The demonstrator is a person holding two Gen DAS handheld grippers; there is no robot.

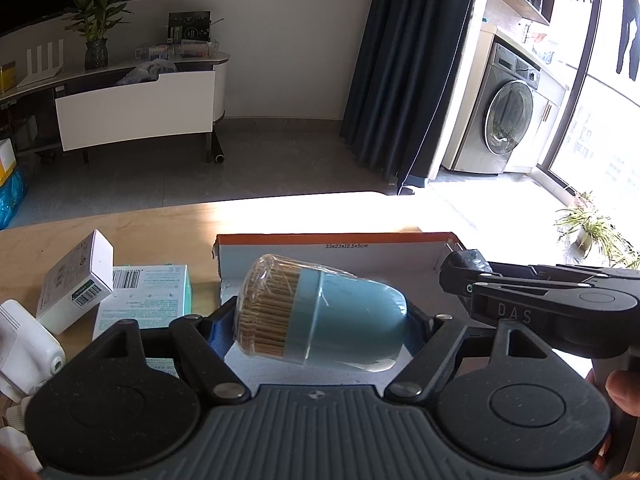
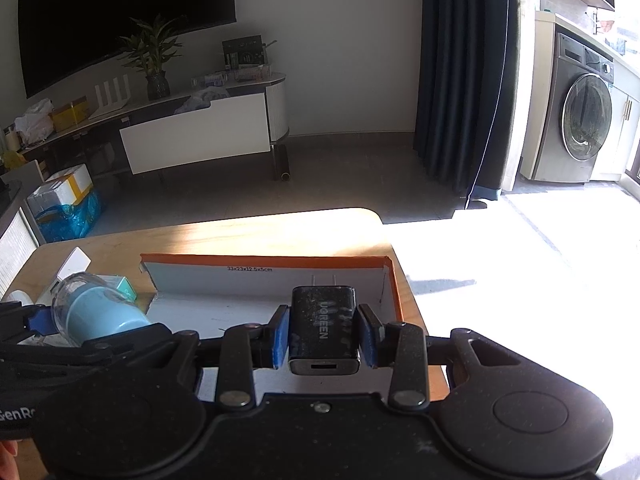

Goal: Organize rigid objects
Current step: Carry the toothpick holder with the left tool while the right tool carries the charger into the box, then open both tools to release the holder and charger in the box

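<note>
Status: early-to-mid by my read. Orange-edged box (image 2: 192,280) on the desk (image 2: 248,236) looks bare inside as far as shown, nothing deposited yet. Left gripper (image 1: 320,320) is clenched on the blue toothpick jar (image 1: 344,316), which lies sideways between the jaws, wrapped toothpick end at 9 o'clock, blue base at 3 o'clock, hanging over the box's left part. Right gripper (image 2: 323,334) is clamped on the black UGREEN charger (image 2: 323,328), blue pads on both its flanks, prongs at 12 o'clock, USB port at 6 o'clock, over the box's right part. Still out on the desk at 9 o'clock of the box: white carton (image 1: 78,280), teal-white box (image 1: 144,300), white device (image 1: 24,344). Both held items remain to be released, then those three.
</note>
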